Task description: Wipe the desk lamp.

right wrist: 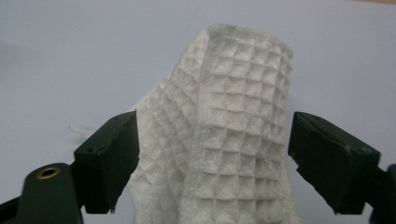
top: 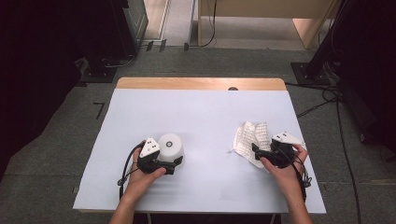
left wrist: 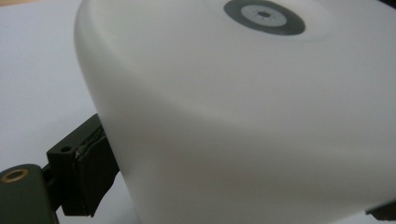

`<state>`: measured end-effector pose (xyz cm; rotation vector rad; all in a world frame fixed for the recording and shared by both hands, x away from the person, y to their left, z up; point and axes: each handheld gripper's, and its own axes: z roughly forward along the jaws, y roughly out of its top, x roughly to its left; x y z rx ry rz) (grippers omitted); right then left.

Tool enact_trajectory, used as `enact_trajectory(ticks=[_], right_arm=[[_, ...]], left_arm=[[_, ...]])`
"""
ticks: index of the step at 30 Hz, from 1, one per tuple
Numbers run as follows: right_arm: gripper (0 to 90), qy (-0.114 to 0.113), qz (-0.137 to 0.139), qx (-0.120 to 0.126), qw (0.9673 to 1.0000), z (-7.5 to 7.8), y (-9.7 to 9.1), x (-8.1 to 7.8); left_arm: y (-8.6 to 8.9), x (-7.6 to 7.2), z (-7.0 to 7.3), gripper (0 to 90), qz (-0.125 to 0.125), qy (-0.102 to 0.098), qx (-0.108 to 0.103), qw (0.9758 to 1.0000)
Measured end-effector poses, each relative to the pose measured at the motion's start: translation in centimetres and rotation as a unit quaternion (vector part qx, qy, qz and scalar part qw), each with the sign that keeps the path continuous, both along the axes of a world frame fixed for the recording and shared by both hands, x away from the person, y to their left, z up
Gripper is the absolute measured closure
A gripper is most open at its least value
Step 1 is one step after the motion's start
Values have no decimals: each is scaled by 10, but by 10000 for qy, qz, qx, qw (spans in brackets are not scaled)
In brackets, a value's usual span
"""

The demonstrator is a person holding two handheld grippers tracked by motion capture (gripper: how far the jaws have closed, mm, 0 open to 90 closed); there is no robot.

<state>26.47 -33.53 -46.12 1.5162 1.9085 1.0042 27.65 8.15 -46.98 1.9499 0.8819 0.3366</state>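
On the tabletop (top: 201, 116), a white tub (top: 171, 148) with a grey ring on its top stands upside down, well left of a white waffle-weave cloth (top: 250, 140). The left gripper (top: 163, 164) clamps the tub's wall between its jaws; the far jaw is almost cut off in the left gripper view. The right gripper (top: 259, 151) stands released, jaws either side of the raised cloth (right wrist: 224, 140), whose lower edge is out of frame.
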Motion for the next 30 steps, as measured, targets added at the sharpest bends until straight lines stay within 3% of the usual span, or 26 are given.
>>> enact_trajectory(ticks=[3, 4, 14, 17, 22, 23, 24, 27, 30], right_arm=[[207, 180, -24, -65, 9998, -8, 3, 5], [262, 322, -25, -144, 9994, -17, 4, 8], [417, 348, -37, -432, 9985, -33, 7, 8], [442, 337, -5, -628, 9975, -34, 10, 7], [464, 374, -25, -659, 9971, -34, 11, 7], [528, 362, 22, -681, 9970, -34, 9, 8], [528, 362, 22, -681, 9970, -34, 9, 8], [732, 328, 12, -729, 9968, -33, 2, 7], [771, 293, 60, -621, 9976, -32, -1, 7]], left_arm=[[0, 0, 0, 49, -11, -11, 27, 10000], [0, -1, 0, 49, 7, -6, 20, 10000], [1, -2, -2, 54, -41, -106, 29, 9999], [0, -2, -2, 55, -46, -155, 95, 9998], [-3, -2, -4, 55, -4, -181, 208, 9996], [-4, -3, -5, 62, -12, -193, 235, 9995], [-4, -2, -5, 62, -15, -193, 280, 9994], [-4, -1, -7, 62, -35, -143, 256, 9996], [-4, -1, -7, 65, -57, -174, 260, 9995]])
